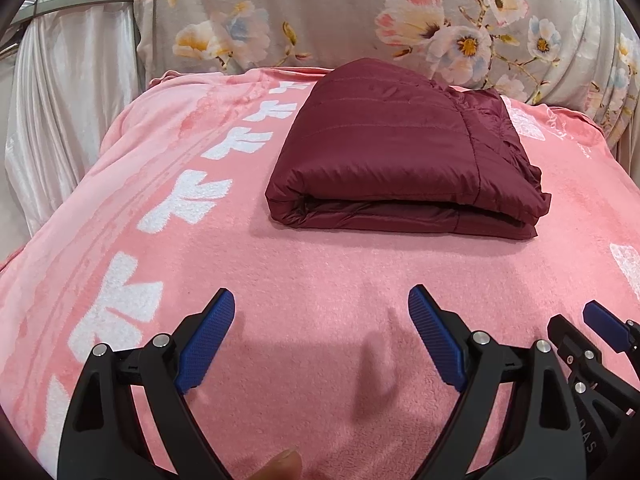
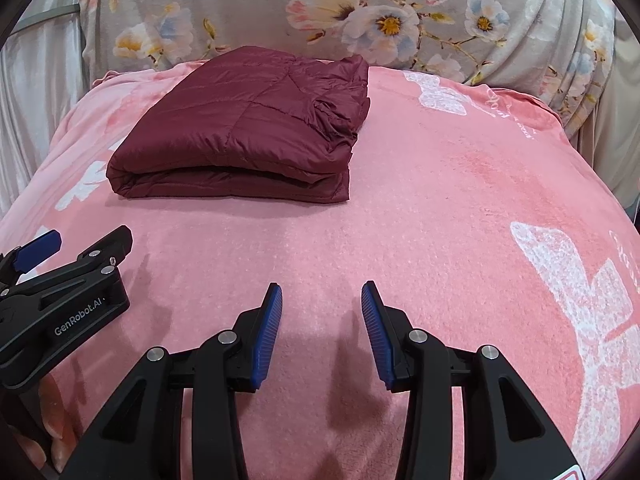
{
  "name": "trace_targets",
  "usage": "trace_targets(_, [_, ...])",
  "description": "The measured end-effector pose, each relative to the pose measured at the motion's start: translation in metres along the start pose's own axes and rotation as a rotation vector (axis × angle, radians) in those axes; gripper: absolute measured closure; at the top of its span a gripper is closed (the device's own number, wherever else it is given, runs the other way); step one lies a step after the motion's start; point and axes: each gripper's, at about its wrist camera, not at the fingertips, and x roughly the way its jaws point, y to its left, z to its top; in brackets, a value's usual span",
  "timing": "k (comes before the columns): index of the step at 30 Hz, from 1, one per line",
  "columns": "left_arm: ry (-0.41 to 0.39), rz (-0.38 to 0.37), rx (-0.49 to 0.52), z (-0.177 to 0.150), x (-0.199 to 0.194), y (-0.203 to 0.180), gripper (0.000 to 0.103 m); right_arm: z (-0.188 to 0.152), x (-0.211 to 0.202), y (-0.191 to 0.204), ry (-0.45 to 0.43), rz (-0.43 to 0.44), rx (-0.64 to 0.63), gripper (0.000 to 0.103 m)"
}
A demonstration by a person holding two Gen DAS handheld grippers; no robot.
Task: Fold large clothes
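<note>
Your left gripper [image 1: 321, 312] hovers over the pink blanket [image 1: 320, 272] with its blue pads [image 1: 208, 344] spread wide and nothing between them. Your right gripper [image 2: 322, 304], just beside it, has its jaws parted more narrowly, also empty, above the same blanket. The maroon quilted jacket [image 1: 392, 148] lies folded into a neat rectangle farther up the blanket, well apart from both grippers, its layered folded edge facing you. Behind it stands a grey floral cushion [image 1: 360, 12]. A fingertip [image 1: 284, 466] shows at the bottom edge of the left wrist view.
</note>
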Motion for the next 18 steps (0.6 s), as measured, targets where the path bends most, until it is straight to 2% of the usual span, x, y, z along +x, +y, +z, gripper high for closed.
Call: trace_targets(18, [-0.005, 0.001, 0.004, -0.0005, -0.0011, 0.0005, 0.017, -0.0002, -0.0012, -0.0026, -0.003, 0.000, 0.001, 0.062])
